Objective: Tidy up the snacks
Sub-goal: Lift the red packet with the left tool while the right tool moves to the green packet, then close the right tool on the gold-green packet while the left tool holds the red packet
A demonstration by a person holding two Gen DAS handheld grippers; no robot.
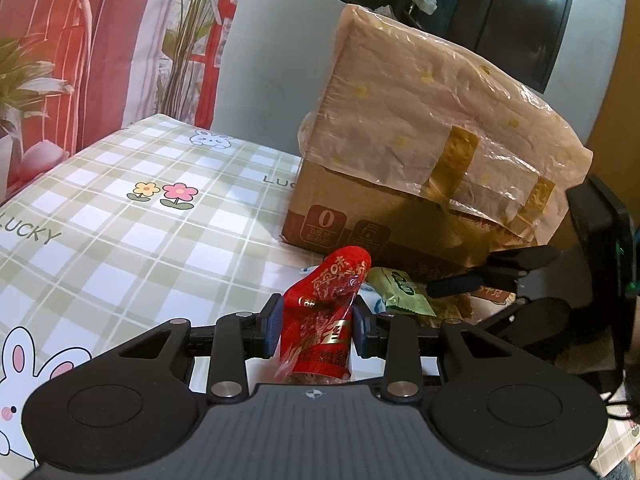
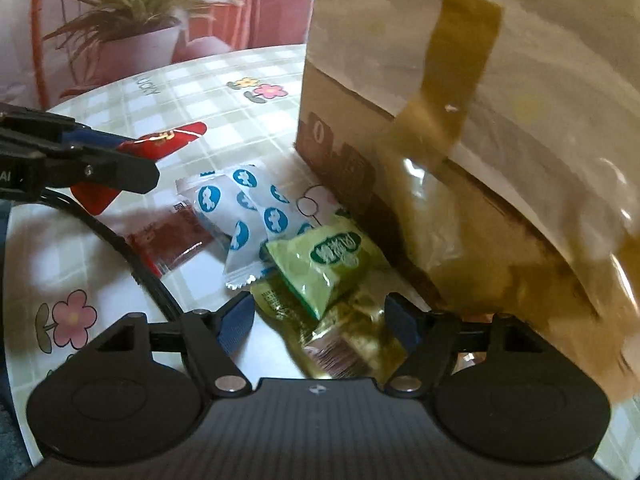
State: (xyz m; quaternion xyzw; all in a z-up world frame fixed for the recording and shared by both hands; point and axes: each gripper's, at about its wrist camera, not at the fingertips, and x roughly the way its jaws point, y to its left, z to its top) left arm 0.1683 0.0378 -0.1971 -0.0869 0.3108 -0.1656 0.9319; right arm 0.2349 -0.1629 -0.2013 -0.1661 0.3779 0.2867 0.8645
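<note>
Red snack pouch (image 1: 320, 320) clamped in L gripper (image 1: 318, 326), above checked tablecloth (image 1: 120, 240). R gripper (image 2: 316, 326) jaws apart, straddling gold packet (image 2: 344, 344) beside cardboard box (image 2: 344, 160), pads not pressing. Pouches prob light, crinkly, slippery film; grip mid-body, not the seal

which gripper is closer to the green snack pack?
Right. The right gripper stands open just short of the green pack; the left gripper, shut on a red packet, sits off to its side.
</note>
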